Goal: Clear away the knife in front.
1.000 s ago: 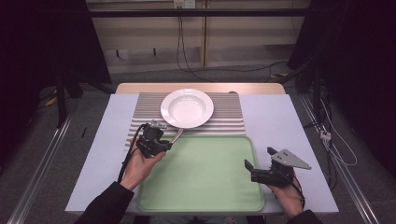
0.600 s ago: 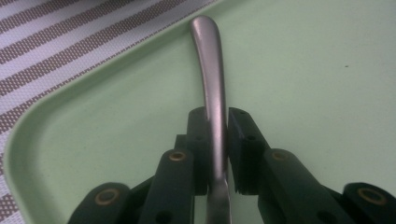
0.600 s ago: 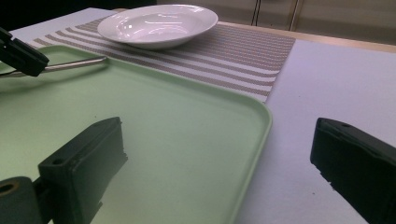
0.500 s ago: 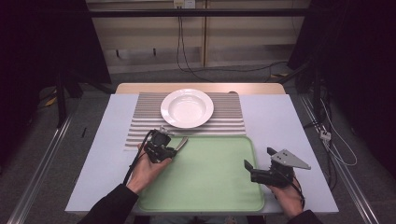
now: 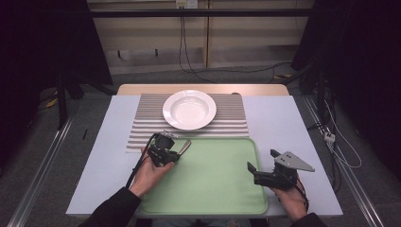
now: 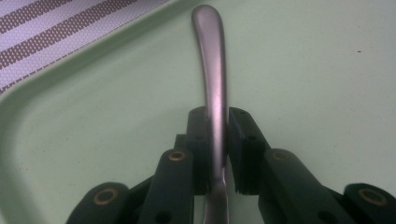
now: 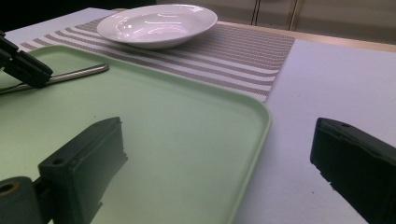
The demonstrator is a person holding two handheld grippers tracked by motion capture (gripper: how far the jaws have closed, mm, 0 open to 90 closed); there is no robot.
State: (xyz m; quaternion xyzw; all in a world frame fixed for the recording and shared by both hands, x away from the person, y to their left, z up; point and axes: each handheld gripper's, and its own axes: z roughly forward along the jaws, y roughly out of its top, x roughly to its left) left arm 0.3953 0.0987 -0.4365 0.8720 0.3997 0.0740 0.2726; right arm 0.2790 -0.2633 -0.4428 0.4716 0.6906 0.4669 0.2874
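Metal utensil handle (image 6: 212, 79) was clamped between the left gripper (image 5: 163, 152) jaws over the green tray's (image 5: 213, 189) far-left corner, likely for transfer. Right gripper (image 5: 272, 174) was held wide open, empty, at the tray's right edge.

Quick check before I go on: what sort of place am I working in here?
Probably a lab recording booth staged as a dining spot: dark curtains around one table with a striped placemat, white plate and green tray.
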